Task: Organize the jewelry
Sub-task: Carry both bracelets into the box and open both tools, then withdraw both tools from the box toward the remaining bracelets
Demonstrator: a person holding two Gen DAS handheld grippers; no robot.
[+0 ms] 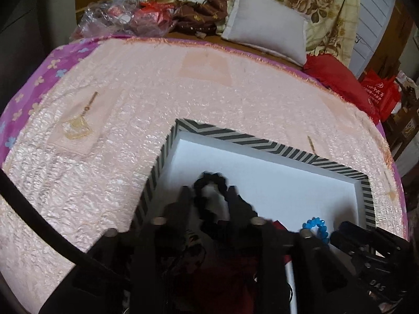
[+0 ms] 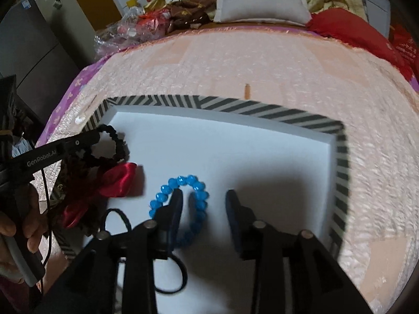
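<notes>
Landmark: the tray (image 2: 341,157), a shallow white box with a black-and-white striped rim, lying on the pink bedspread (image 2: 262,60) of a bed. Left gripper (image 1: 208,192) points down into the tray's left part; its jaws stand apart, and the black scrunchie (image 1: 209,180) lies between and just past the tips on the tray floor. The view is blurred there, so contact between pads and scrunchie cannot be confirmed; reads as released. In the right wrist view the same scrunchie (image 2: 115,141) sits near the tray's far left corner, with the left gripper's finger across it. Right gripper (image 2: 204,201) is inside the tray near its middle, jaws open with a clear gap. The blue bead bracelet (image 2: 180,183) lies flat on the tray floor; the gripper's left finger (image 2: 175,206) overlaps the ring, the other finger stands apart on bare white floor. Nothing is clamped. A red satin bow (image 2: 117,180) lies at the tray's left edge, between scrunchie and bracelet. A thin black hair tie (image 2: 170,280) lies at the tray's near side, partly under the right gripper. A hand (image 2: 18,235) holds the left gripper's handle outside the tray's left rim. Beyond the tray's far rim: a white pillow (image 2: 262,0) and a red cloth (image 2: 348,26).
</notes>
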